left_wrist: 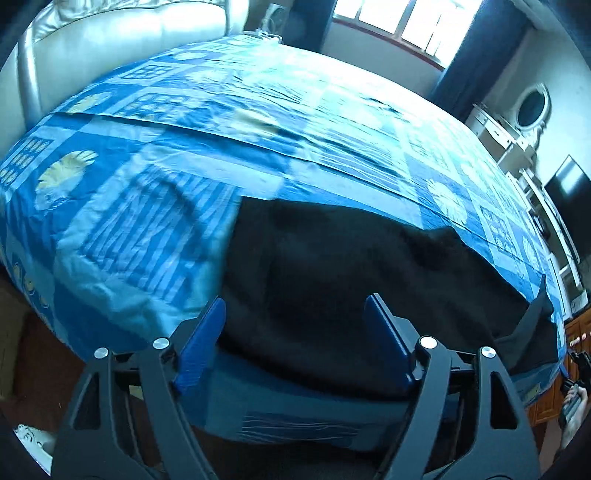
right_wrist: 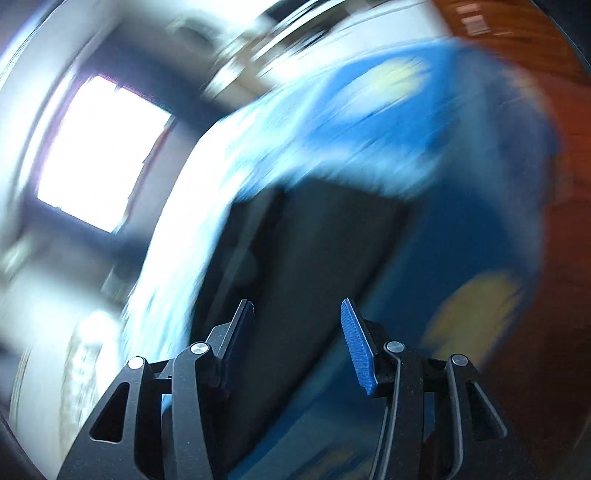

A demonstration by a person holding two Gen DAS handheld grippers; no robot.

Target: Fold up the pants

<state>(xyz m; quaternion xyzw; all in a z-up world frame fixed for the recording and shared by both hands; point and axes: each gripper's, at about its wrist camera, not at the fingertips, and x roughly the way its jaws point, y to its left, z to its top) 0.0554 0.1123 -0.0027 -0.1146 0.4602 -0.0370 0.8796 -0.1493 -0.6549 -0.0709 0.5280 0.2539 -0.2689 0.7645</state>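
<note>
The left gripper (left_wrist: 293,314) is spread wide, holding nothing, just over the near edge of the black pants (left_wrist: 354,273). The right gripper (right_wrist: 297,314) is wide too, but its view is blurry. The pants lie flat and dark on the blue bedspread (left_wrist: 184,155). Only the left view shows the white headboard (left_wrist: 122,40) and window (left_wrist: 402,18) behind.

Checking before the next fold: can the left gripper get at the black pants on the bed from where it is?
Probably yes. The left gripper is open, its fingers straddle the near edge of the black pants, and nothing lies between them on the blue bedspread.
</note>
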